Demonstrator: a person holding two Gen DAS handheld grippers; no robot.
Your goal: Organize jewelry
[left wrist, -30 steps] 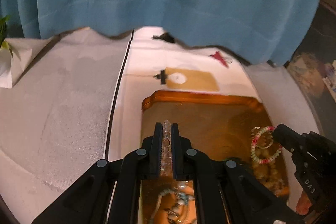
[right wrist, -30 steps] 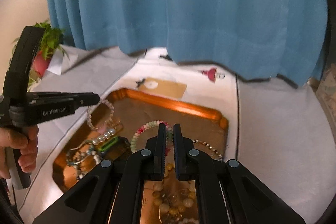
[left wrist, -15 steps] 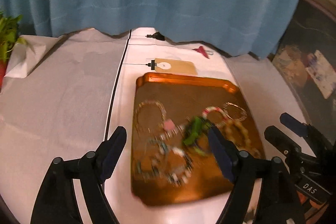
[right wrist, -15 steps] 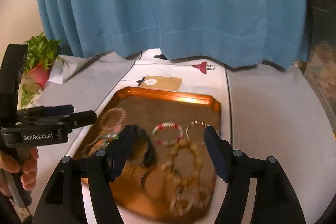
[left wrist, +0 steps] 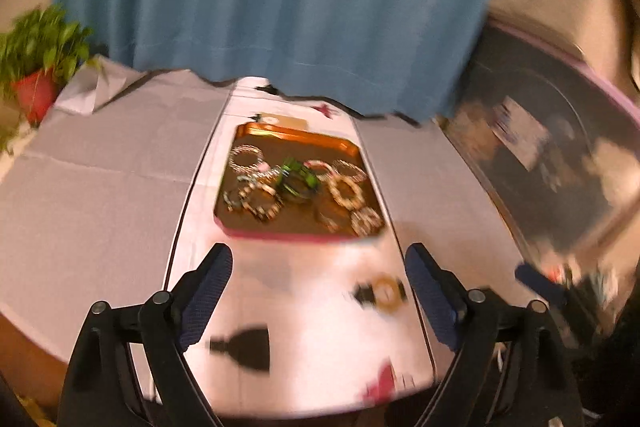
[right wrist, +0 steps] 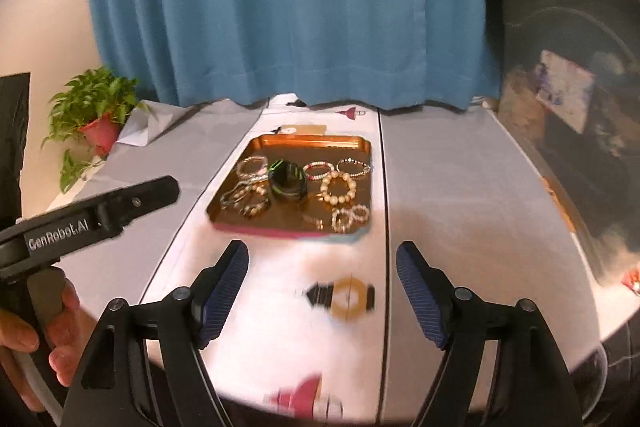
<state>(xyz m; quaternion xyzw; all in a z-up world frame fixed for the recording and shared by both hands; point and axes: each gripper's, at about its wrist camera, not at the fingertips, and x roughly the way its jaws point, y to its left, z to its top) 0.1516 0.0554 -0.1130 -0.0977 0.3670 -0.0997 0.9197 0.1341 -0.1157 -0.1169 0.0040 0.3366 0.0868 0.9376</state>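
Both tools – left tool [left wrist: 318, 301] and right tool [right wrist: 322, 293] – gape wide, empty; reaching back, they could snag overlapping bracelets [right wrist: 298, 189] on the tray [right wrist: 320, 140].

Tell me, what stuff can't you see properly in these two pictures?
- Left wrist view: everything is smeared by motion blur, so the bracelets on the tray run together.
- Right wrist view: the red thing at the near table edge is blurred and partly hidden behind the right gripper.
- Right wrist view: the left gripper shows only from the side, so its fingers' gap is unreadable there.
- Both views: the tan tag behind the tray is too small to read.
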